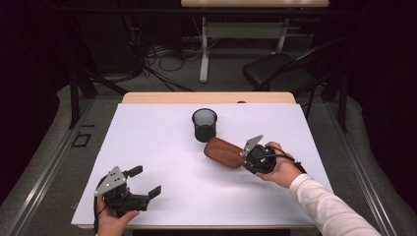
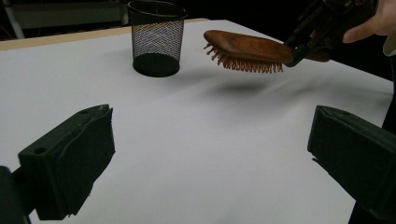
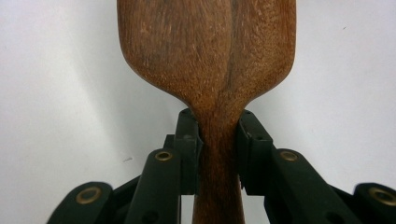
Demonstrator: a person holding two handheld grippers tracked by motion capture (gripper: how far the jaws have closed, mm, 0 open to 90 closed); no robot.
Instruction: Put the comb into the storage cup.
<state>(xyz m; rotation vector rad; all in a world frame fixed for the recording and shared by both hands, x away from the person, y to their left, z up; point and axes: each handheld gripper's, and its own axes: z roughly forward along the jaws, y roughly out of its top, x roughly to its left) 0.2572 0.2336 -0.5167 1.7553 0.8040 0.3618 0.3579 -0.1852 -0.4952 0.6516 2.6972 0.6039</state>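
Hairbrush (image 1: 224, 153) is already clamped by its handle in the right gripper (image 1: 252, 156) and held clear of the white table (image 1: 147, 147) just beside the mesh cup (image 1: 204, 125), with placement judged outstanding, while the left gripper (image 1: 145, 182) is kept wide open and empty.

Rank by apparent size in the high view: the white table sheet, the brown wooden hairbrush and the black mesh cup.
1. White table sheet, by far the largest.
2. Brown wooden hairbrush, held by the right gripper.
3. Black mesh cup, close to the brush; it stands farther back, so that ranking is unsure.
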